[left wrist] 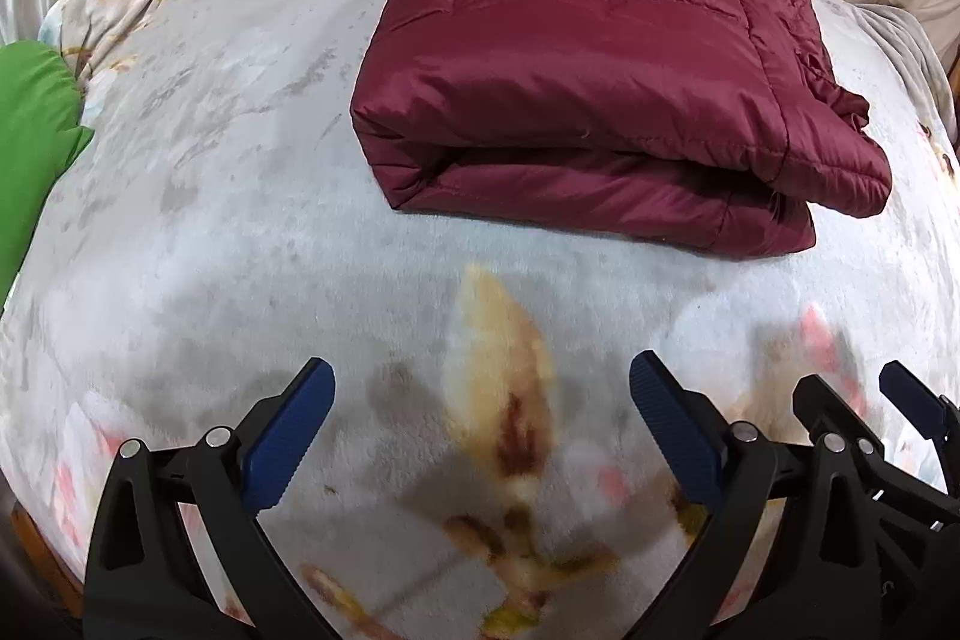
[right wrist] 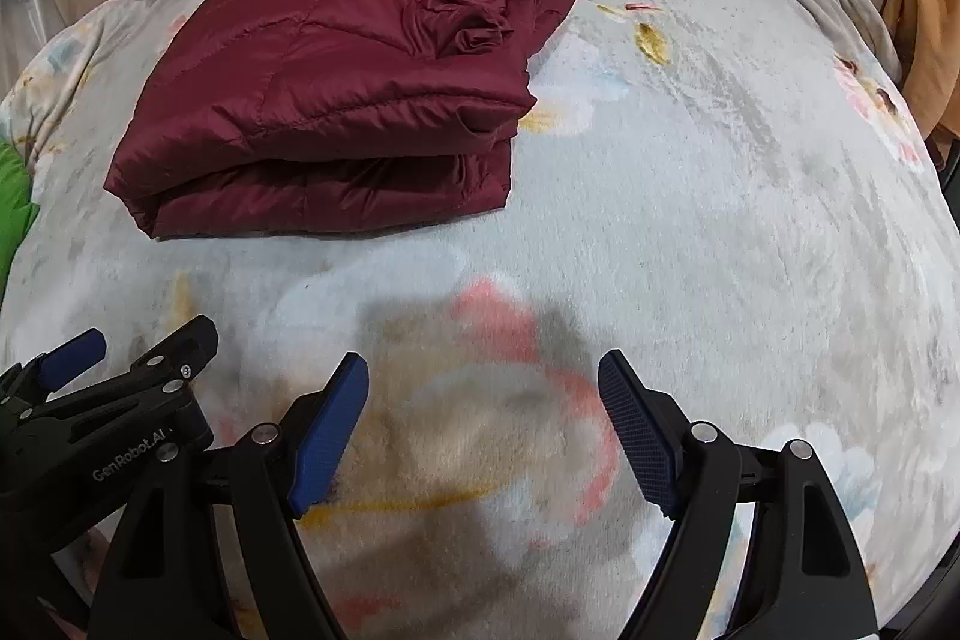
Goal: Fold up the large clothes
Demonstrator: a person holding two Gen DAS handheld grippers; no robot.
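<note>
- The maroon quilted puffer jacket [left wrist: 576, 58] lies folded in a thick bundle on the pale floral fleece blanket [left wrist: 210, 232], well ahead of both tools.
- Likely light, puffy, slippery — pinch the stitched hem edge.
- Left tool [left wrist: 480, 430] and right tool [right wrist: 483, 427] gape wide, holding nothing — apparently hovering above the blanket.

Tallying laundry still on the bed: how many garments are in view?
2: a folded maroon puffer jacket on the floral blanket ahead of both grippers, and a green item, only partly visible at the left edge. More may lie outside the frames.
</note>
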